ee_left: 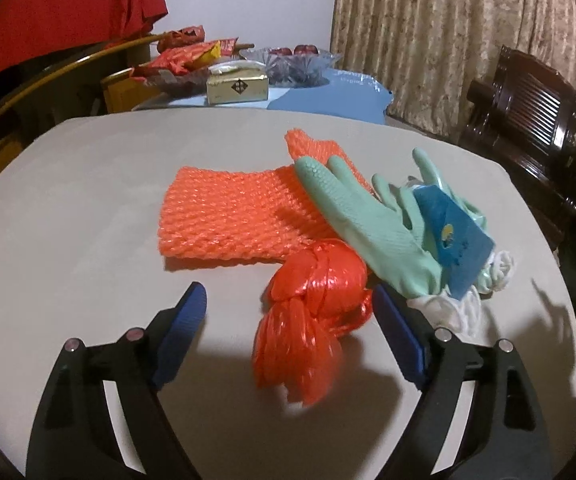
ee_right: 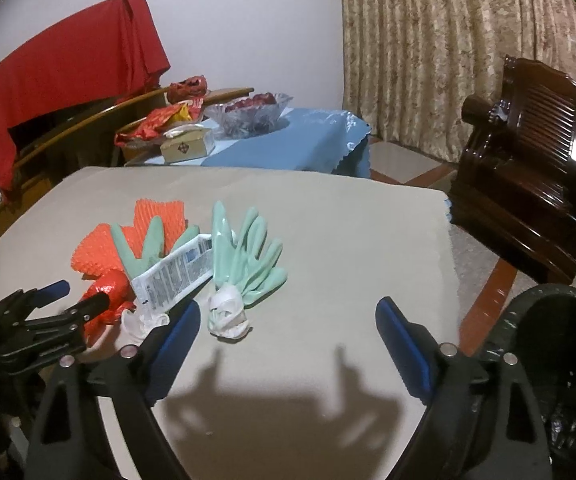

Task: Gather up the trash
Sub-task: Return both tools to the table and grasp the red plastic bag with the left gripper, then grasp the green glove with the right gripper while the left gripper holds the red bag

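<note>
On the beige table (ee_left: 88,200) lies a pile of trash: an orange foam net (ee_left: 228,216), a red plastic string bundle (ee_left: 311,320), mint green rubber gloves (ee_left: 363,216), a blue packet (ee_left: 451,236) and white crumpled pieces (ee_left: 459,308). My left gripper (ee_left: 288,292) is open and low over the table, with the red bundle between its jaws and close to the right pad. In the right wrist view my right gripper (ee_right: 288,306) is open over bare table. The gloves (ee_right: 252,256) and a white crumpled piece (ee_right: 228,316) lie just ahead of its left finger. The left gripper (ee_right: 82,293) shows at the left.
A black trash bin (ee_right: 547,340) stands by the table's right edge. Behind the table is a side table with a blue cloth (ee_right: 295,140), a glass bowl (ee_right: 248,114) and a box (ee_right: 186,146). A dark wooden chair (ee_right: 527,160) is at the right.
</note>
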A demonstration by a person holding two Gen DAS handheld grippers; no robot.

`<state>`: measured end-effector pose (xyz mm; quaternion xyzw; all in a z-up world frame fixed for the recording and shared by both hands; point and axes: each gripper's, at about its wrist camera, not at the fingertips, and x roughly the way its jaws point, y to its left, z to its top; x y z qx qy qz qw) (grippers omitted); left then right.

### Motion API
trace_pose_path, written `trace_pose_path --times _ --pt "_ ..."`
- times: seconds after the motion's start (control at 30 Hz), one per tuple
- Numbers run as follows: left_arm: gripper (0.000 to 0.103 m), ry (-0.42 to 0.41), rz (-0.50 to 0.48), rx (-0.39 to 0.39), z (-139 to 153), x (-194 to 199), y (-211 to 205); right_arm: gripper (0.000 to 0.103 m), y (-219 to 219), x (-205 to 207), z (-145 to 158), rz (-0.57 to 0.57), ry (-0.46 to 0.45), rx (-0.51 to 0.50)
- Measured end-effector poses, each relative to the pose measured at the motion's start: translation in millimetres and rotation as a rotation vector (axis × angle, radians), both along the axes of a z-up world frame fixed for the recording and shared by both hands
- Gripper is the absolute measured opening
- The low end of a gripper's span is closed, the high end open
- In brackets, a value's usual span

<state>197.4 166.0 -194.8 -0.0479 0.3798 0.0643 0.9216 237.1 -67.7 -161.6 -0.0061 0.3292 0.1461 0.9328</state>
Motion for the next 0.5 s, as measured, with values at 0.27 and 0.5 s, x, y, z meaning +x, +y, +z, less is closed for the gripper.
trace_pose_path --times 0.27,0.5 --pt "0.048 0.062 -0.045 -0.051 -13.2 20.1 -0.9 0.082 13.8 12.8 -10.3 0.031 0.024 -0.011" --pt "0.042 0.01 -0.019 -0.059 -5.0 14.5 1.3 0.082 26.1 24.2 -18.4 0.041 0.045 -0.017"
